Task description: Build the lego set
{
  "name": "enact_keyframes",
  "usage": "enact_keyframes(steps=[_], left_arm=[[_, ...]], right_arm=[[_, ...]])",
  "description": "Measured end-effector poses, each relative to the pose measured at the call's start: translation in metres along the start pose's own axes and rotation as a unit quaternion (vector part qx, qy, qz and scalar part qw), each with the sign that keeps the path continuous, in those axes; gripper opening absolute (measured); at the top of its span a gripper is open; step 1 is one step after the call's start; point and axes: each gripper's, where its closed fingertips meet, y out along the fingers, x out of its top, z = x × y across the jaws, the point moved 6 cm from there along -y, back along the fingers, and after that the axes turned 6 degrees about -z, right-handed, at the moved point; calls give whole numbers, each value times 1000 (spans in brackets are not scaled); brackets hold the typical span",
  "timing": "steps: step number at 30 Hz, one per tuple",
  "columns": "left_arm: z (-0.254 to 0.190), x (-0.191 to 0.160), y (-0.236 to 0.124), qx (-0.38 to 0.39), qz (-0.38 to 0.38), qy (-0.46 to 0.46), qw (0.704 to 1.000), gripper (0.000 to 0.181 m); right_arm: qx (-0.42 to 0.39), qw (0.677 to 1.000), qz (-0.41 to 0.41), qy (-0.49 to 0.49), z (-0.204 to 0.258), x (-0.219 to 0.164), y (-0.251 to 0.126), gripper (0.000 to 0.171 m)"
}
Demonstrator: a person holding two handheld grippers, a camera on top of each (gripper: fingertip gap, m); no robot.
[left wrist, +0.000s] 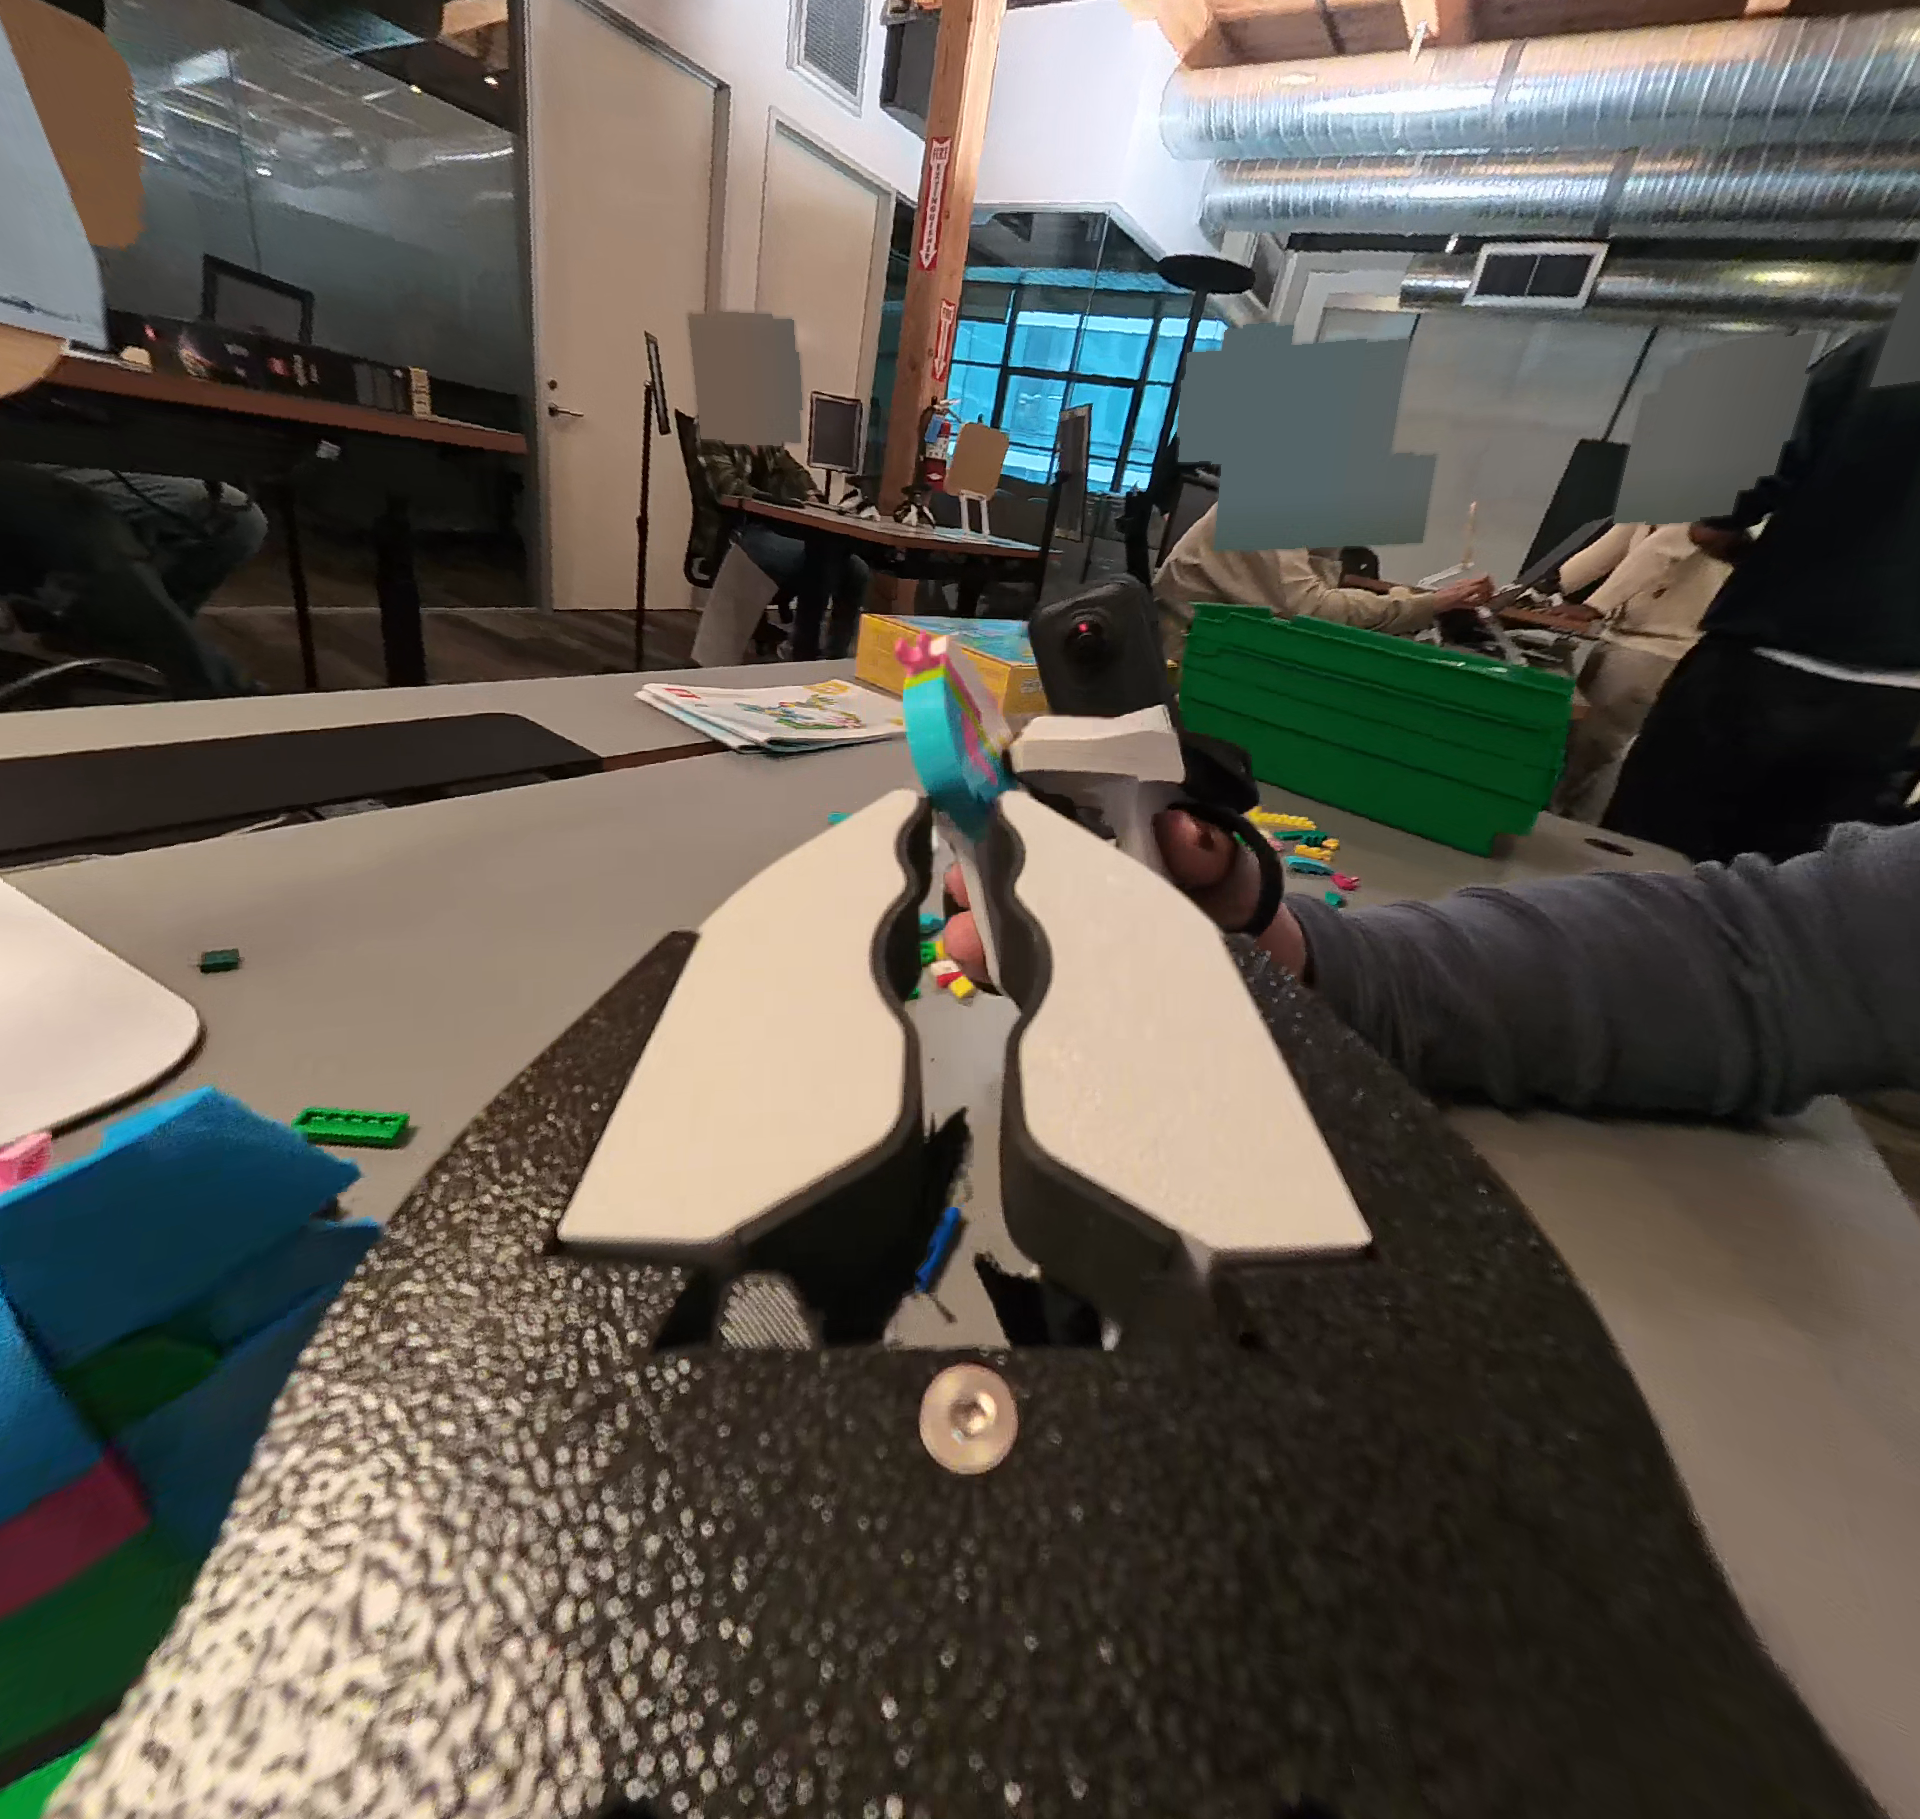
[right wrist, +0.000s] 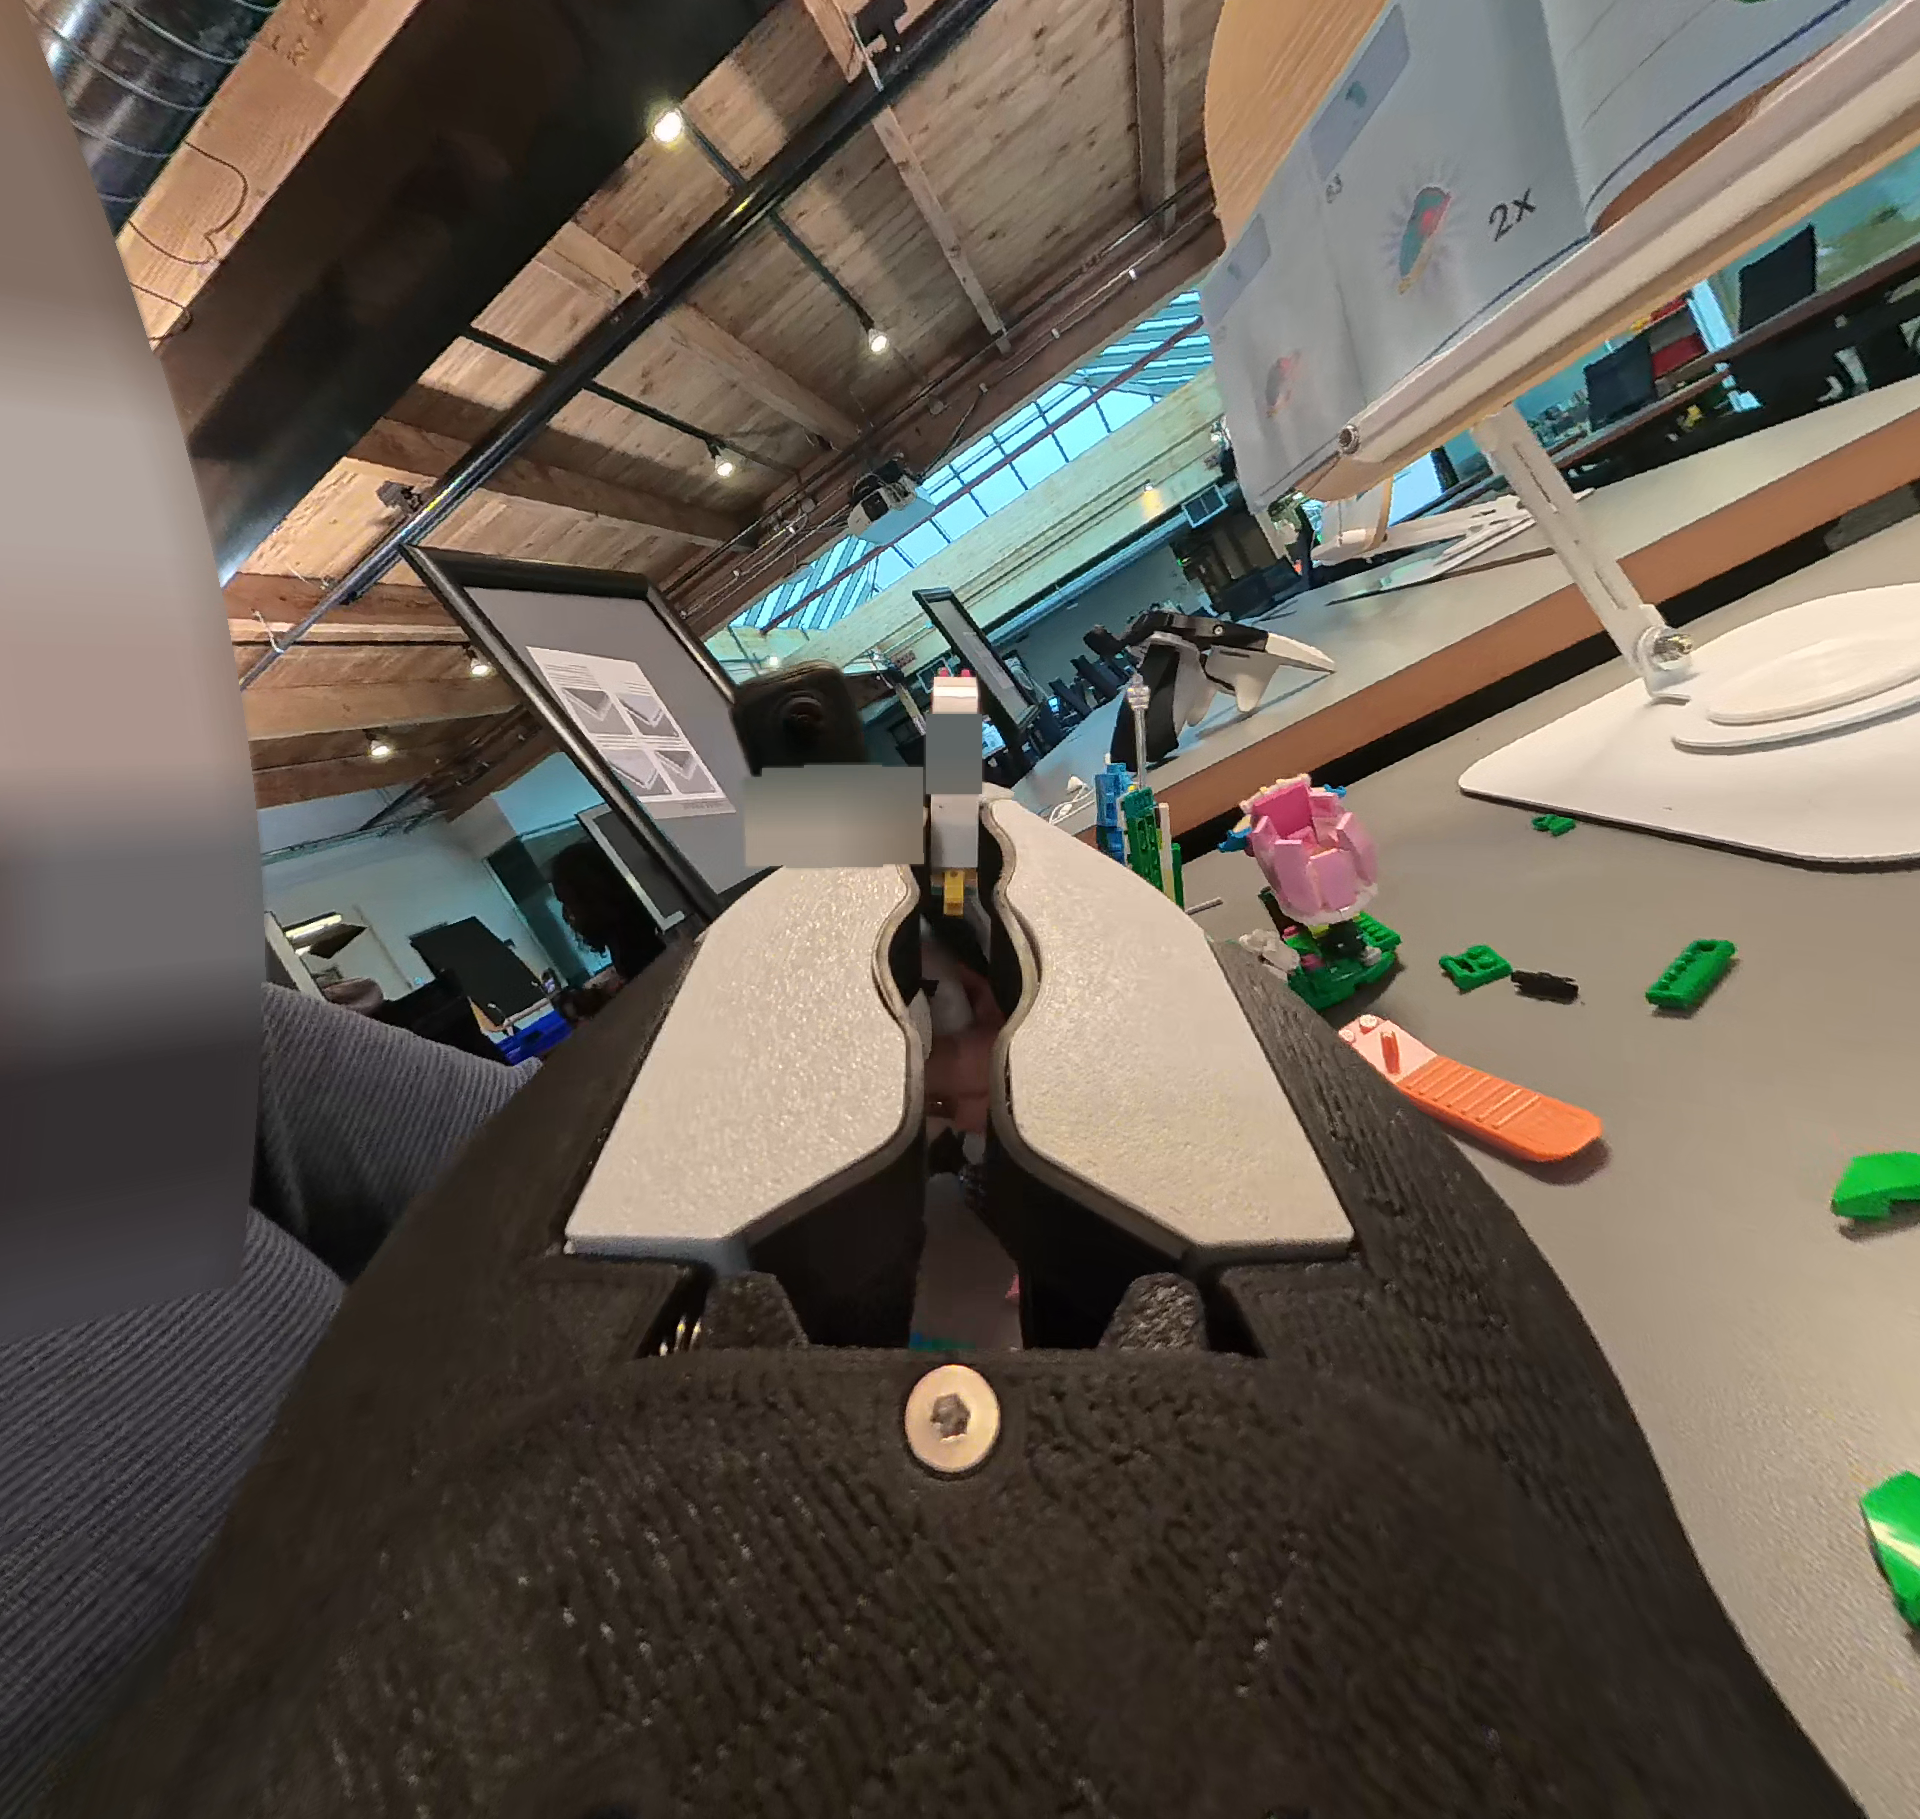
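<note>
- Far left on the grey table [left wrist: 436,896], a blue, magenta and green lego build [left wrist: 156,1354] sits at the edge of the left wrist view, with a loose green plate [left wrist: 350,1125] just beside it.
- In the centre, the left gripper [left wrist: 961,813] has its jaws closed on a small teal-and-pink lego piece [left wrist: 951,741], held up above the table.
- Right of it, the right gripper [left wrist: 1023,746] meets that same piece tip to tip; from its own camera the jaws look nearly shut, on what I cannot tell.
- This looks like a mid-air joining step: the next move calls for lining up studs and pressing squarely.
- Far right lie scattered small bricks [left wrist: 1304,850] and stacked green trays [left wrist: 1371,730].
</note>
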Motion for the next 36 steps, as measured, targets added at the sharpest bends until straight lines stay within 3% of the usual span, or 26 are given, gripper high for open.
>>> enact_keyframes(steps=[6, 10, 27, 36], left_arm=[[-2, -5, 4, -26, 19, -29, 999, 19], [-6, -4, 4, -37, 12, -17, 999, 8], [-6, 4, 2, -67, -46, -93, 992, 12], [-1, 4, 0, -83, -28, -138, 987, 8]], right_arm=[[8, 1000, -13, 3, 3, 3, 1, 6], [15, 1000, -6, 3, 6, 1, 3, 6], [27, 998, 42, -32, 11, -12, 7, 6], [19, 997, 63, -42, 11, -16, 8, 6]])
